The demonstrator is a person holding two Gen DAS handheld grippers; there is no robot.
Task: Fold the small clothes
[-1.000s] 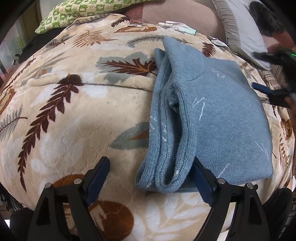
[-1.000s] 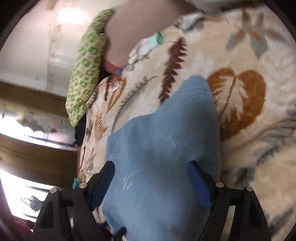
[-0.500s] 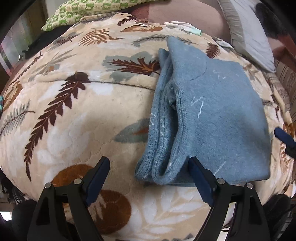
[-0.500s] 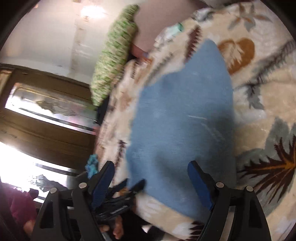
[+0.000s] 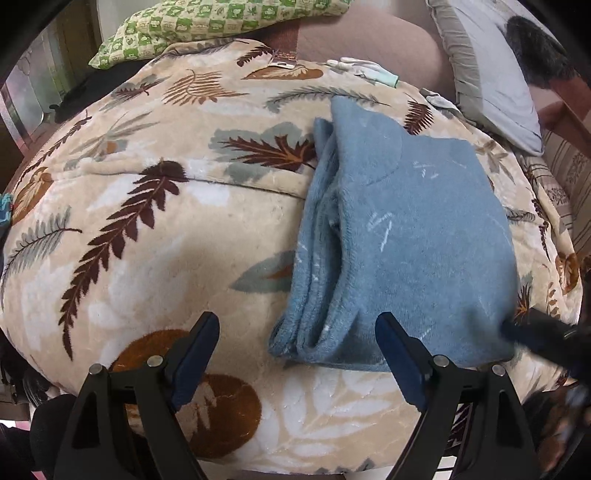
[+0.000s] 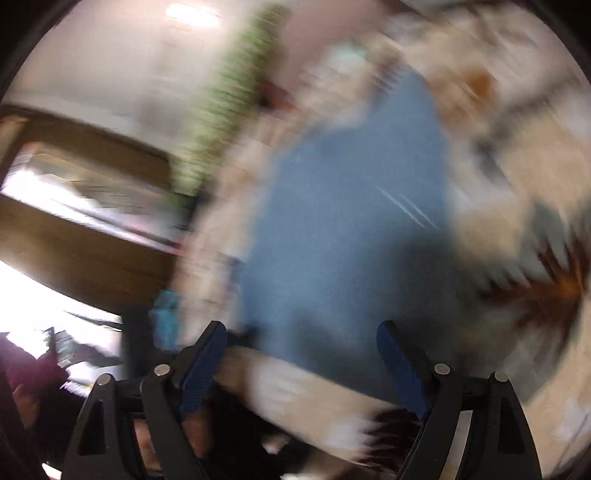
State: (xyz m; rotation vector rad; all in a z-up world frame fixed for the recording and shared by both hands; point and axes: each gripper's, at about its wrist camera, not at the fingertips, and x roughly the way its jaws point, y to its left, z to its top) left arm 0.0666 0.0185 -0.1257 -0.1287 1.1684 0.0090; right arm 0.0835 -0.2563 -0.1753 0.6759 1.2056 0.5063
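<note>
Blue sweater (image 5: 402,236), folded into a rough rectangle, lies flat on a cream blanket (image 5: 155,229) printed with brown and grey leaves. Over the sweater's near left corner hangs the left gripper (image 5: 297,352), its two blue-padded fingers spread wide apart and holding nothing; one finger (image 5: 397,360) sits above the sweater's near edge, the other over bare blanket just left of it. Stacked fabric edges run down the sweater's left side. At the sweater's near right corner the tip of the right gripper (image 5: 535,334) shows as a dark blur at the hem. The right wrist view is heavily smeared; the right gripper (image 6: 297,356) has its fingers wide apart with nothing gripped, pointing across the sweater (image 6: 354,221) from its edge, and whether a pad touches the cloth cannot be told. Beyond the sweater's far end lie a green checked pillow (image 5: 207,22), a grey pillow (image 5: 487,66) and small pale garments (image 5: 365,68).
</note>
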